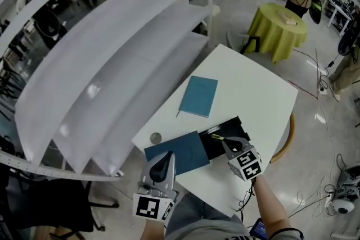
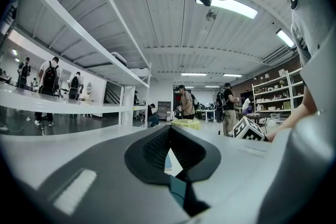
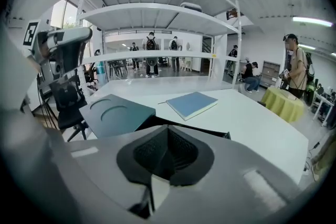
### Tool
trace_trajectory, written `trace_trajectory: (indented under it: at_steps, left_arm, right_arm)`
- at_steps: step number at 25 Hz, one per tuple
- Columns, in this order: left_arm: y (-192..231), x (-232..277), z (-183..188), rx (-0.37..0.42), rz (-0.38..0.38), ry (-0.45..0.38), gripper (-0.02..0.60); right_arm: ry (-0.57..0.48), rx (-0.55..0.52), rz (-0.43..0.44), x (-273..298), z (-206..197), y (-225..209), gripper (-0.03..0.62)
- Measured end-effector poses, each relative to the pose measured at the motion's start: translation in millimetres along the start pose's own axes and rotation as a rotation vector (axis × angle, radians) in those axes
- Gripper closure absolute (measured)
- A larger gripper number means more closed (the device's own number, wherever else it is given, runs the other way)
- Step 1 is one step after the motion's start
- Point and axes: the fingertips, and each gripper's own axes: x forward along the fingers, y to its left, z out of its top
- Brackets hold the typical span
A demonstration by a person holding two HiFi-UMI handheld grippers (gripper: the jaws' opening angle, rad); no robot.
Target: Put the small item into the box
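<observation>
Left gripper (image 1: 167, 157) hovered over the teal lid (image 1: 188, 150), right gripper (image 1: 225, 141) over the black box (image 1: 226, 127); both jaw pairs were pressed together, a small round item (image 1: 156, 137) lying on the table (image 1: 253, 93)

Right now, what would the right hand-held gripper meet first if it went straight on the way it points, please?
Most likely the open black box: the right hand-held gripper points into it from its near side, tip just above it. The blue notebook lies further along that line, though depth is unclear.
</observation>
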Motion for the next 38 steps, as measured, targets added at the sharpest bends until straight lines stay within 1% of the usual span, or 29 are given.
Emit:
trace_trajectory:
  at_steps: [4, 7, 10, 16, 27, 38]
  left_arm:
    - [-5.0, 0.5, 3.7, 0.004, -0.021, -0.005, 0.563]
    - [-9.6, 1.7, 3.3, 0.008, -0.036, -0.006, 0.563]
    - [-15.5, 2.3, 3.3, 0.010, -0.052, -0.008, 0.563]
    - [-24.7, 5.4, 4.2, 0.017, -0.081, -0.010, 0.563]
    - [-42.6, 8.5, 7.7, 0.017, -0.124, -0.017, 0.563]
    - [-52.1, 6.9, 11.4, 0.021, -0.141, -0.034, 0.563]
  right_arm:
    - [-0.048, 0.019, -0.033, -15.2, 8.7, 4.8, 0.592]
    - [-0.061, 0.047, -0.045, -25.7, 9.2, 8.6, 0.592]
    - [-0.108, 0.068, -0.063, -36.3, 13.2, 10.8, 0.592]
    - [-0.163, 0.093, -0.100, -57.4, 18.1, 13.3, 0.592]
    - [-0.282, 0.105, -0.169, -97.8, 37.3, 15.2, 0.592]
    - [-0.381, 0.132, -0.224, -131.2, 52.0, 15.2, 0.592]
